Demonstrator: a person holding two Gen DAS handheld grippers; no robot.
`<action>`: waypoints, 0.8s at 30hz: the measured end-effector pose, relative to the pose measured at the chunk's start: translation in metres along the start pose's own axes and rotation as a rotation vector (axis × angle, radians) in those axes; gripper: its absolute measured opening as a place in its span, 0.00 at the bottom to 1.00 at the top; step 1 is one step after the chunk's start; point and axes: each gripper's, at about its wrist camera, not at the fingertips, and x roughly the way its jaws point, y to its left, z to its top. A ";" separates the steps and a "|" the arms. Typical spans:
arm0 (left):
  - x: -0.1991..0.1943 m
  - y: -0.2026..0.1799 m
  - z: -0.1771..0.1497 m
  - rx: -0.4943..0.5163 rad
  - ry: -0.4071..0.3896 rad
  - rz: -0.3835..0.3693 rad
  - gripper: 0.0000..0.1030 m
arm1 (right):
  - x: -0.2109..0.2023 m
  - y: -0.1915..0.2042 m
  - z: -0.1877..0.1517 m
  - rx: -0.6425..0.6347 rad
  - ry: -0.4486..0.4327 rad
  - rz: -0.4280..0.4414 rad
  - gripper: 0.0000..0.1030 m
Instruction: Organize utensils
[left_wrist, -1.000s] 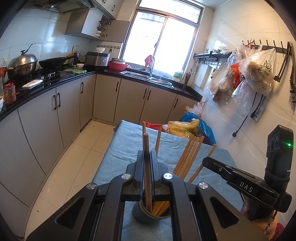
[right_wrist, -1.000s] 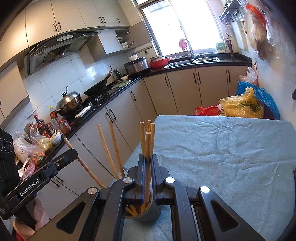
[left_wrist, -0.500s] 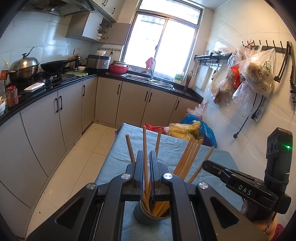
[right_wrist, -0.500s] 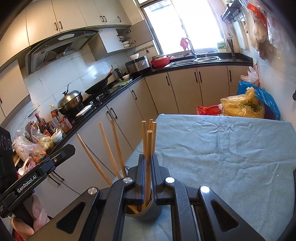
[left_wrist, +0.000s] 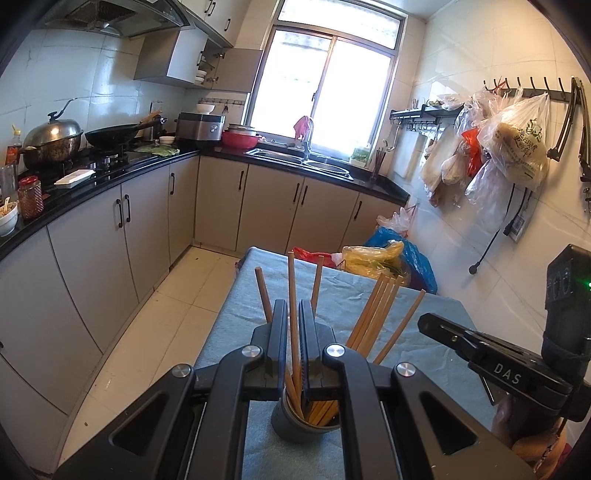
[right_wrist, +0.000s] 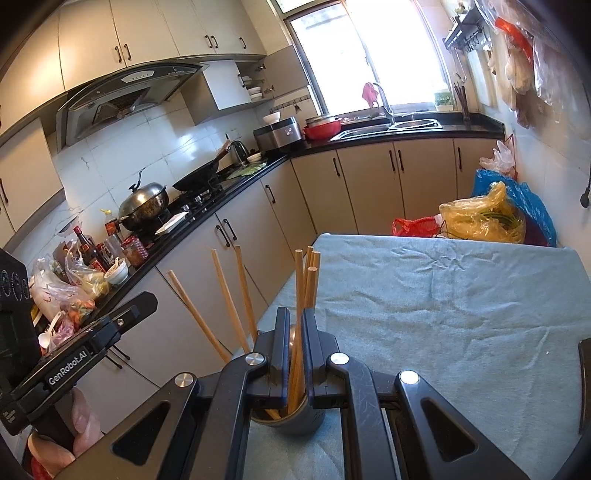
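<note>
A dark grey cup stands on the blue-grey cloth and holds several wooden chopsticks. My left gripper hovers over the cup, its jaws slightly parted around one loose chopstick that stands in the cup. In the right wrist view the same cup sits under my right gripper, whose jaws stand a little apart around upright chopsticks. More chopsticks lean left. Each gripper shows at the edge of the other's view.
The cloth-covered table stretches ahead. Plastic bags sit past its far edge. Kitchen cabinets and a black counter with a wok run along the left. Bags hang on the right wall.
Both grippers have opened slightly and let go of their chopsticks, which have dropped into the cup. Both grippers have risen a little.
</note>
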 end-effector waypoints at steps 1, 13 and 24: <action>-0.001 0.000 -0.001 0.001 -0.001 0.002 0.06 | -0.002 0.001 0.000 0.000 -0.003 -0.001 0.08; -0.047 0.005 -0.018 -0.009 -0.071 0.093 0.44 | -0.049 0.002 -0.012 -0.024 -0.059 -0.033 0.39; -0.093 -0.009 -0.124 -0.014 -0.029 0.203 0.93 | -0.105 0.013 -0.122 -0.244 -0.097 -0.273 0.84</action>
